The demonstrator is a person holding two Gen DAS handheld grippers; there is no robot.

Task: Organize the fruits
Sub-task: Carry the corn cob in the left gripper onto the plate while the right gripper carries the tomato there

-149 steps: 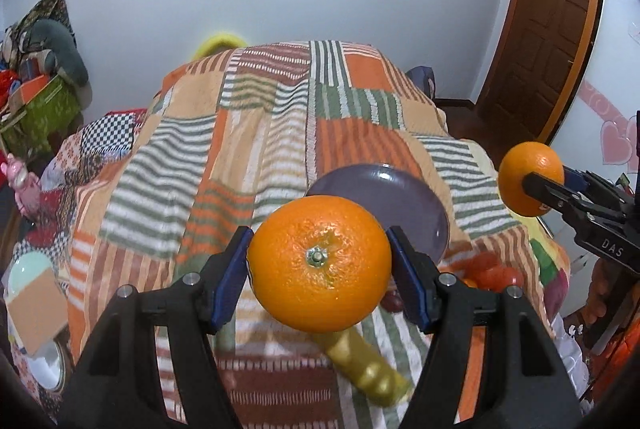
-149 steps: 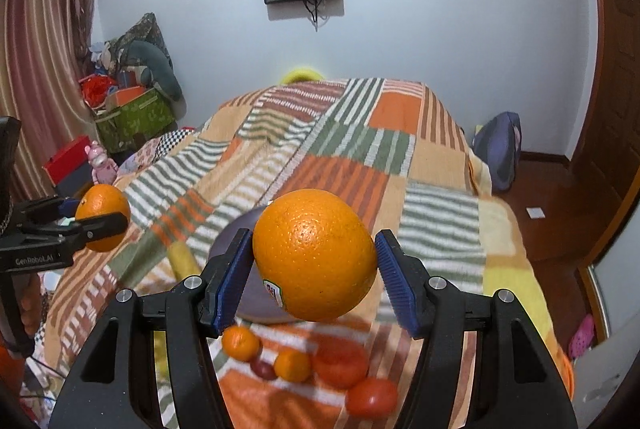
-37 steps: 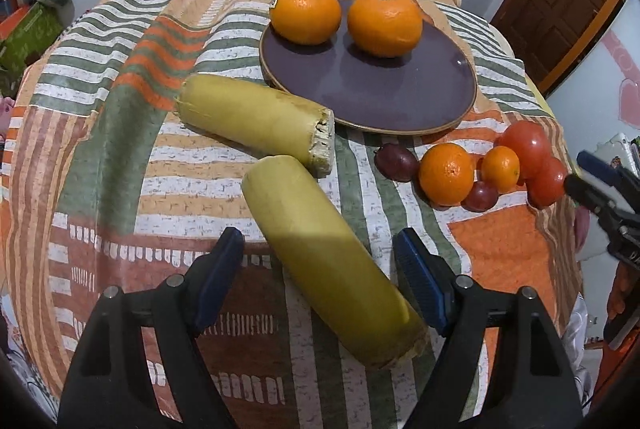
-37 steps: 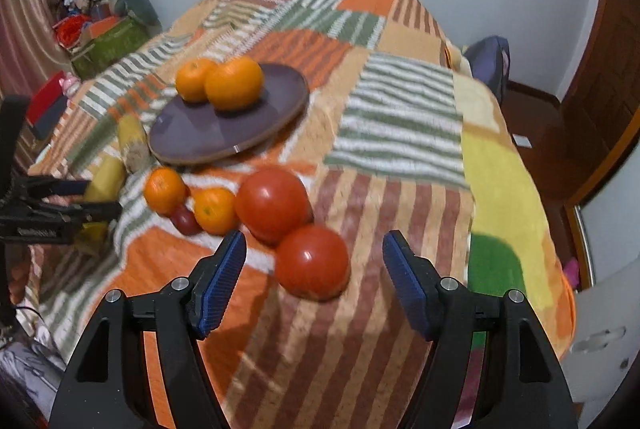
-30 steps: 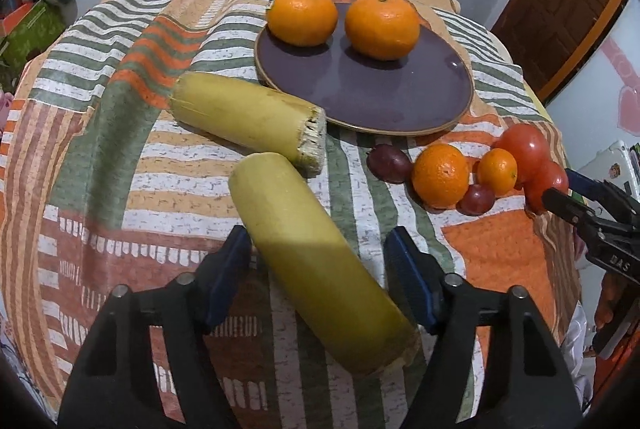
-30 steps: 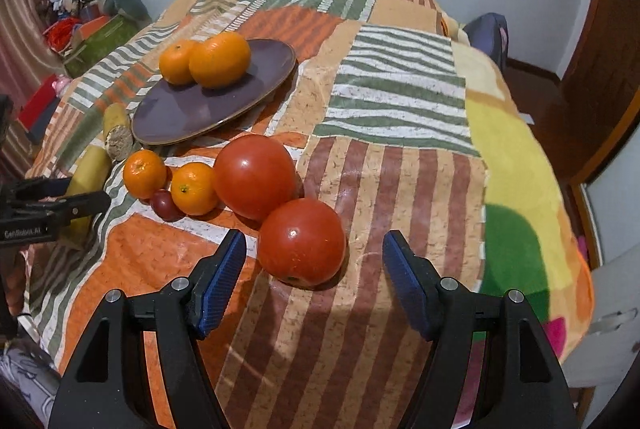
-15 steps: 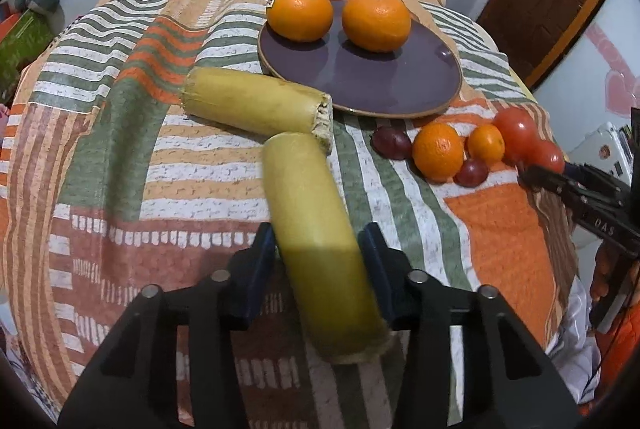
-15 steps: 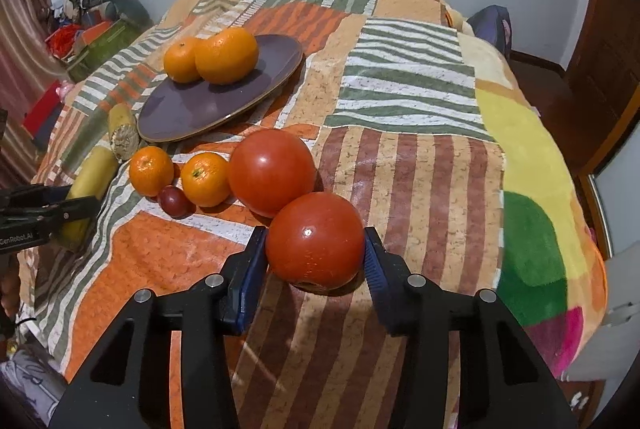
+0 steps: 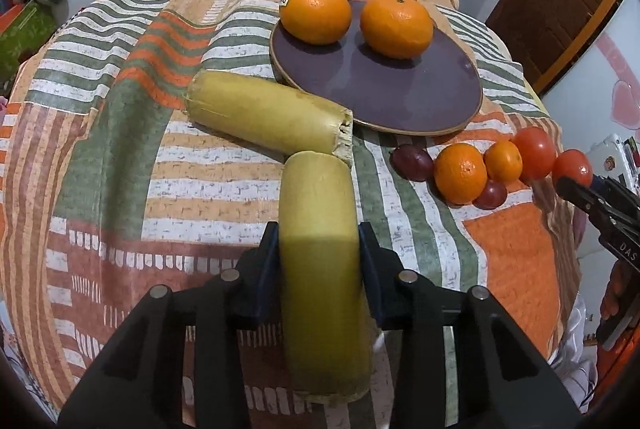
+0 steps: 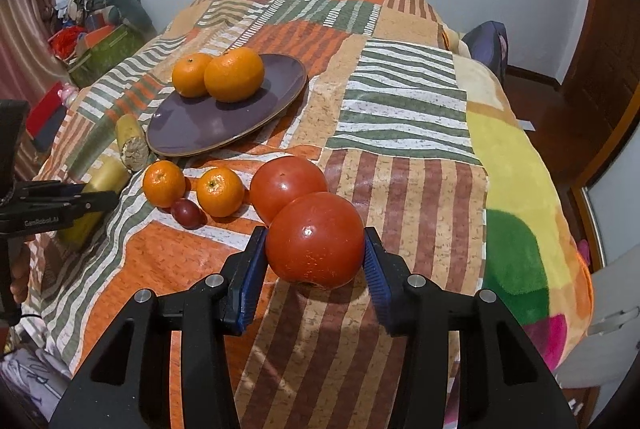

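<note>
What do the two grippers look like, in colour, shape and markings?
Both are black, angular plastic frames with silver bolts and blue ribbed pads. The left gripper bears white lettering that looks like "GenRobot.AI"; the right gripper shows "DAS". No cables or sleeves show.

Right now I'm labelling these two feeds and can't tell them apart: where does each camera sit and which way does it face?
Left wrist: on the left gripper, looking forward and down over the bed; jaws shut on the yellow fruit.
Right wrist: on the right gripper, facing the far wall; jaws shut on a tomato.
Shared: the plate with two oranges, and each view catches the other gripper at its edge.
</note>
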